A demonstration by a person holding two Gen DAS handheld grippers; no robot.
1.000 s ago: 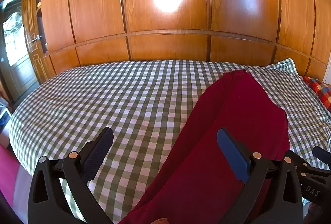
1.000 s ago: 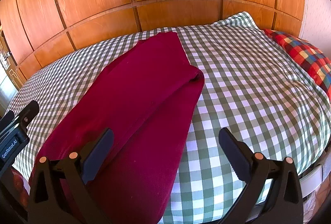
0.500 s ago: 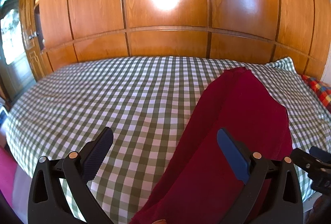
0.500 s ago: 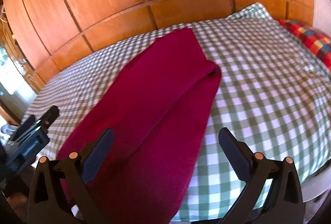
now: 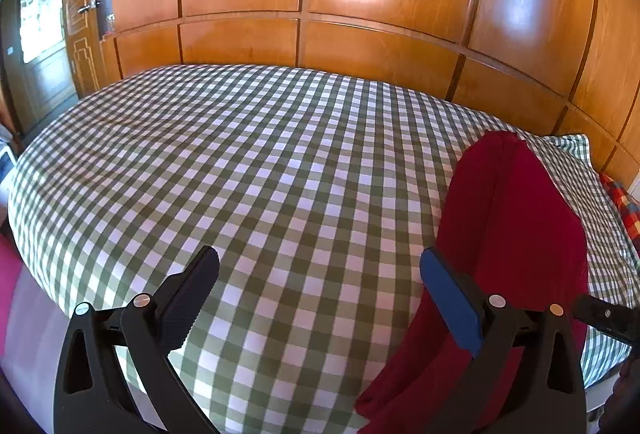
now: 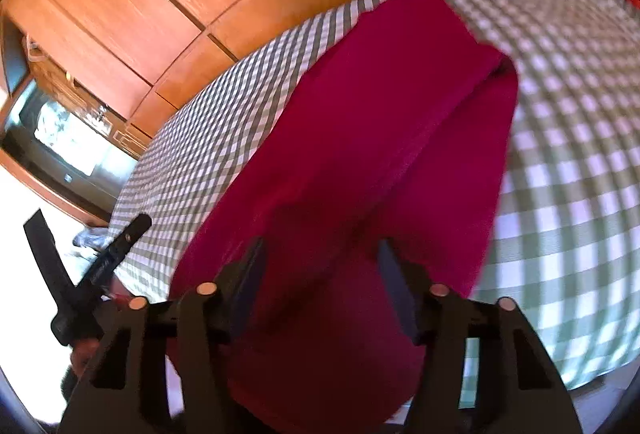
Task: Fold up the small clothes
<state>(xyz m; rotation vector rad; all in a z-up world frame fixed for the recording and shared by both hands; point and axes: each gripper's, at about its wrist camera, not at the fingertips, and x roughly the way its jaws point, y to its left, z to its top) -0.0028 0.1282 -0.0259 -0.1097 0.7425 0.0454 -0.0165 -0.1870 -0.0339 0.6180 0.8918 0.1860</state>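
A dark red garment (image 5: 512,218) lies folded lengthwise on the green-and-white checked bed (image 5: 260,173), running from the near edge toward the far side. My left gripper (image 5: 320,298) is open and empty over bare bedspread, the garment by its right finger. My right gripper (image 6: 320,274) is open, its jaws narrower than before, low over the garment's near end (image 6: 360,161); the cloth lies between the fingers but they do not clamp it. The left gripper's body (image 6: 96,266) shows at the left of the right wrist view.
Wooden wardrobe panels (image 5: 360,33) stand behind the bed. A red plaid pillow (image 5: 624,205) lies at the right end, next to a checked pillow (image 5: 572,145). A door with a window (image 5: 40,33) is at far left. The bed's near edge drops off below my grippers.
My left gripper swung left, so the garment sits further right in its view. My right gripper dropped toward the garment's near end, tilted, and its jaws narrowed.
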